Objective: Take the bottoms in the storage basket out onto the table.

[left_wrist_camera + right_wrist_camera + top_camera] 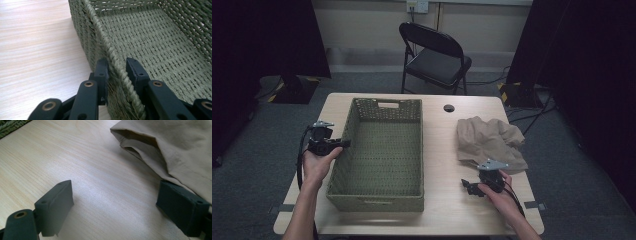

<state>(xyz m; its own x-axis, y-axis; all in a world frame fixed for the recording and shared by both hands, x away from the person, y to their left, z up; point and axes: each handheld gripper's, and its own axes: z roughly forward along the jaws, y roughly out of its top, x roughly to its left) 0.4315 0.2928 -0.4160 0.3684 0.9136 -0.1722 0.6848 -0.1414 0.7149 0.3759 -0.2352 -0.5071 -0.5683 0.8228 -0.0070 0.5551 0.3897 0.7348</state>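
A green woven basket [384, 104] stands on the left half of the wooden table [439, 165]. My left gripper [343, 143] reaches in from the left at its long left wall. In the left gripper view the jaws [117, 63] straddle the braided rim [115, 60], one pad outside and one inside, pressed on it. A crumpled tan cloth [489, 140] lies on the right side of the table. My right gripper [467, 185] rests low over bare wood just in front of the cloth [180, 142]. Its jaws [115, 195] stand wide apart with nothing between them.
A black folding chair [437, 55] stands beyond the far edge of the table. A round cable hole [449, 108] sits near that edge. A strip of bare wood separates basket and cloth. A basket corner [10, 126] is in the right gripper view.
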